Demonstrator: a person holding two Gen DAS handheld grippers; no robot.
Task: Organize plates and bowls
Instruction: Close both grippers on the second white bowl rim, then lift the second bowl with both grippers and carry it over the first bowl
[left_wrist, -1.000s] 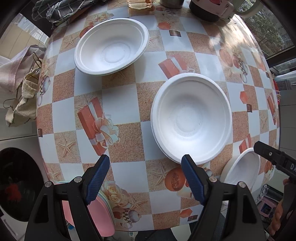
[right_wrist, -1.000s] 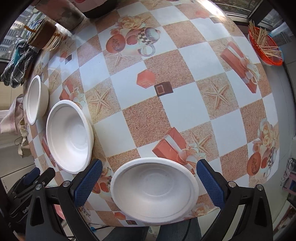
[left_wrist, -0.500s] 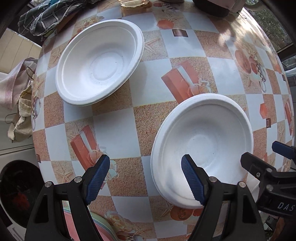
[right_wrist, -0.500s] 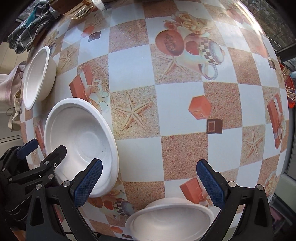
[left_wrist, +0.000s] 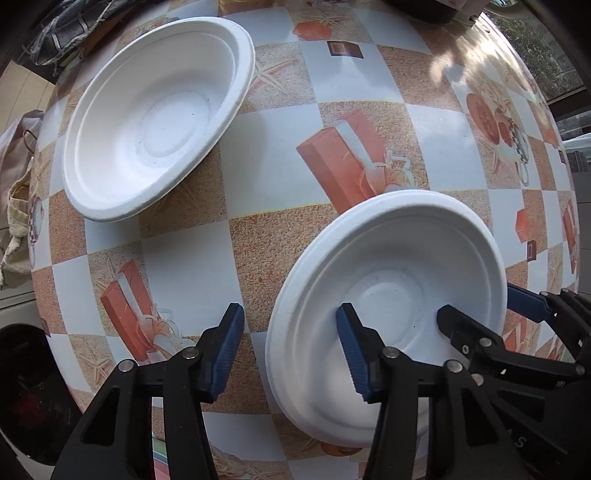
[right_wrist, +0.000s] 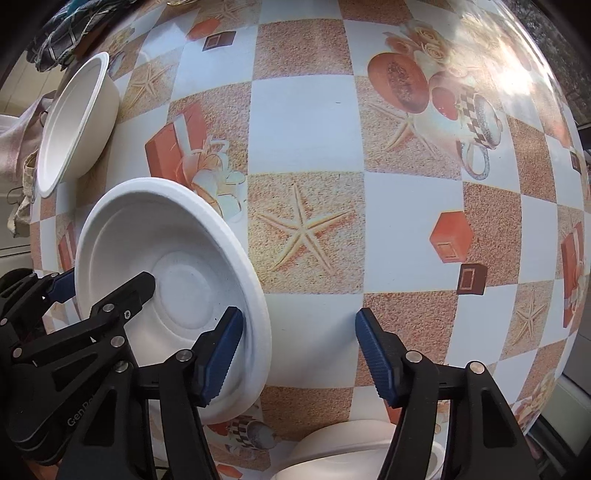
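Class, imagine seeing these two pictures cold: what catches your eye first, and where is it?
First, the white bowl near the table's front edge, with both tongs straddling its rim: the left tongs on one side, the right tongs opposite. Their jaws have just been closing. Next, the loud checked tablecloth, and a second white bowl farther back.

We hold both grippers pointing straight down. Our left gripper has just been closing its jaws, which straddle a bowl's rim without pressing it, one finger inside, one outside. Our right gripper has likewise been closing, straddling the opposite side of that rim, pads still apart from it.
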